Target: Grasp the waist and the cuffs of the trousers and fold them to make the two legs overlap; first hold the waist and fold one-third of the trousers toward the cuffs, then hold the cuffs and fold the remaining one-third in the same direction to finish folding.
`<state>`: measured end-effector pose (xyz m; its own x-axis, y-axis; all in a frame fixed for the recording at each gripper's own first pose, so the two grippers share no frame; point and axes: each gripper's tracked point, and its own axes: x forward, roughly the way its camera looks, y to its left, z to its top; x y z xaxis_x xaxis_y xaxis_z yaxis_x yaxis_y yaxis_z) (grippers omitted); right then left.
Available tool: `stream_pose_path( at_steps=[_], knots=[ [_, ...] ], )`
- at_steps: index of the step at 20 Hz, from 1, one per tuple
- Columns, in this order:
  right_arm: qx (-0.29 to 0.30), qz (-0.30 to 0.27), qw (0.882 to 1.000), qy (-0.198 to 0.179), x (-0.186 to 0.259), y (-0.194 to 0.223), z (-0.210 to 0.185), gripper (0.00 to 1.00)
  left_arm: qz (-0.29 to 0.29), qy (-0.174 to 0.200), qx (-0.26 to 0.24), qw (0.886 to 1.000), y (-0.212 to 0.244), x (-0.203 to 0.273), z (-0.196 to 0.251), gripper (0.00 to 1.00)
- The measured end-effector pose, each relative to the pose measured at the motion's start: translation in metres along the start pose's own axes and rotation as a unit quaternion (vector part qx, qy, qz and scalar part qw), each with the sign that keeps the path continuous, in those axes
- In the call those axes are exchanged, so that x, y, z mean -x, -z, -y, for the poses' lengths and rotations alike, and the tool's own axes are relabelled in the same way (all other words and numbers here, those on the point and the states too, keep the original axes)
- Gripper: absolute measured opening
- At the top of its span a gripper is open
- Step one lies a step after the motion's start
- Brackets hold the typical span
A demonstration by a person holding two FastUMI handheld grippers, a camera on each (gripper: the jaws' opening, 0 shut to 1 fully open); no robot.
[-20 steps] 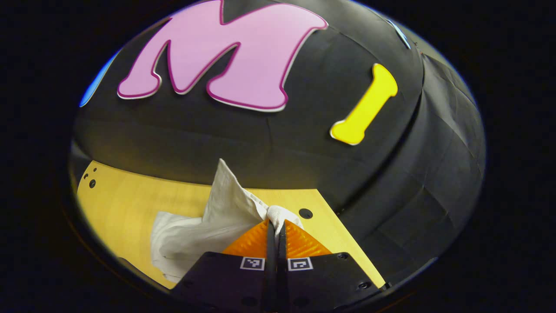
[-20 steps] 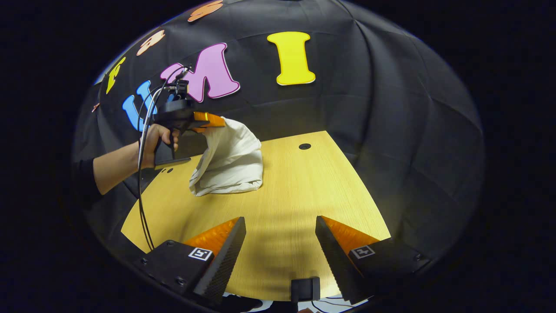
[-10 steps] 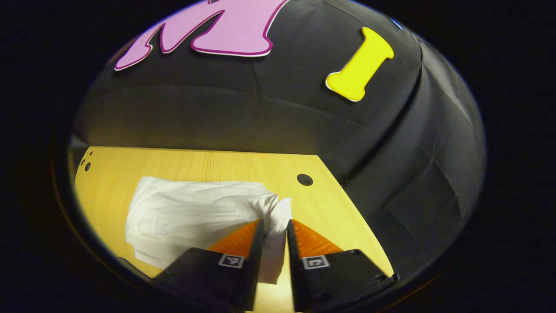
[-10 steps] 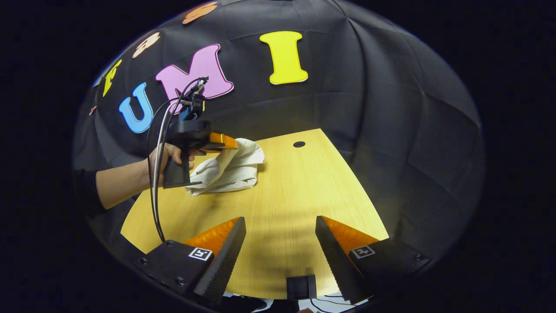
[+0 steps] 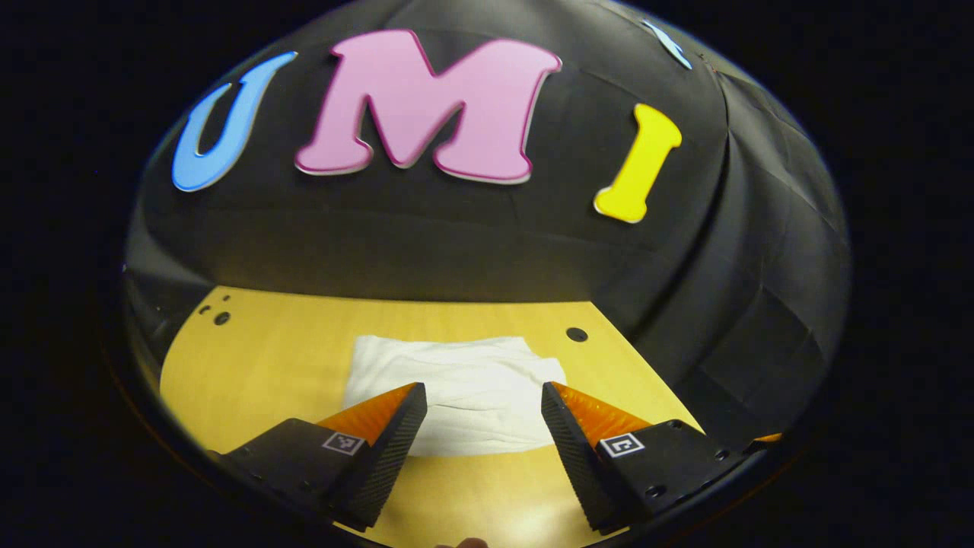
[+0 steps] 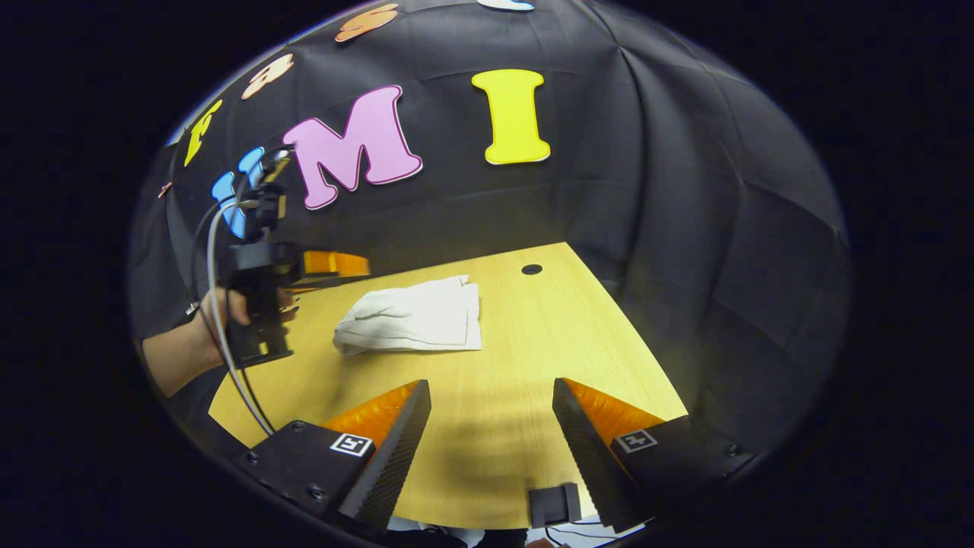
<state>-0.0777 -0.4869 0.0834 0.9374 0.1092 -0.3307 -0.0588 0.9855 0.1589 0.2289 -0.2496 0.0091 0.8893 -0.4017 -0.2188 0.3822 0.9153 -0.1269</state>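
The left tool (image 5: 482, 402) has let go; the white cloth trousers (image 5: 460, 392) now lie folded flat on the yellow wooden desk (image 5: 266, 358), just ahead of its spread fingers. The right tool (image 6: 491, 403) is open too, well apart from them.

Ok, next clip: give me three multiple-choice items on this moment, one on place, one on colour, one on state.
1. Where do the white folded trousers lie?
A. on the light wooden table
B. hanging from a gripper
C. on the floor

2. What colour are the trousers?
A. blue
B. white
C. grey

3. How does the left gripper stand?
A. shut on the cloth
B. open, holding nothing
C. shut and empty

Answers:
1 A: in the right gripper view the bundle rests flat on the tabletop.
2 B: the cloth is white in both views.
3 B: in the left gripper view its fingers are spread, with the trousers lying on the table beyond them. The right gripper is open too.
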Motion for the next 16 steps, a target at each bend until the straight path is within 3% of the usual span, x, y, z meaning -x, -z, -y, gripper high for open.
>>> stream_pose_path(
  at_steps=[2,4,7,12,16],
  knots=[
    [-0.003,0.011,1.0,0.0,0.003,-0.008,-0.023,0.99,0.024,-0.024,-0.013,0.999,-0.008,0.052,-0.033,0.96],
    [-0.005,0.03,1.0,-0.001,0.009,-0.018,-0.048,0.99,0.052,-0.074,-0.052,0.995,-0.007,0.112,-0.094,0.96],
    [0.017,0.05,0.999,-0.009,0.022,-0.022,-0.081,0.99,0.057,-0.102,-0.082,0.99,0.008,0.17,-0.138,0.96],
    [0.03,0.056,0.998,-0.02,0.043,0.005,-0.133,0.99,0.073,-0.122,-0.029,0.989,0.046,0.257,-0.156,0.96],
    [0.044,0.025,0.998,-0.042,0.062,0.053,-0.176,0.99,0.096,-0.138,-0.003,0.986,0.074,0.307,-0.156,0.96]
  ],
)
